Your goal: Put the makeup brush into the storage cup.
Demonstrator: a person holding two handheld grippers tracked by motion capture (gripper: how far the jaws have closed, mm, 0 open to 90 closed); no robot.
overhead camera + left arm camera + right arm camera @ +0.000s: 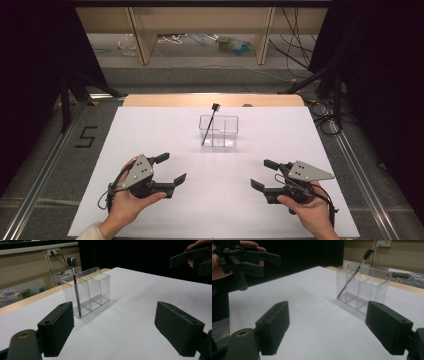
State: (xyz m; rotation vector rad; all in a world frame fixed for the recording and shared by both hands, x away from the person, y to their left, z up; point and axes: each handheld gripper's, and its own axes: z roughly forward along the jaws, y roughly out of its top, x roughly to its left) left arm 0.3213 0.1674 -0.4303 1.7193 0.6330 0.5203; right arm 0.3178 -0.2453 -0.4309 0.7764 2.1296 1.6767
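A clear plastic organiser box [230,131] with several compartments stands at the middle back of the white sheet [165,131]. A thin black-headed brush [210,125] leans in its left compartment, head up above the rim. My left gripper [173,167] is held in a hand at the near left, open and holding nothing. My right gripper [261,173] is held at the near right, also open and holding nothing. In the left gripper view the box [103,286] and brush [76,290] lie ahead between the wide jaws. The right gripper view has the box [377,287] and brush [354,273] ahead to the right.
The white sheet covers a wooden table [150,100]. A taped "5" [86,136] marks the floor at left. Metal rails run along both sides, with black stands and cables [325,115] at the back right and wooden shelving [140,35] behind.
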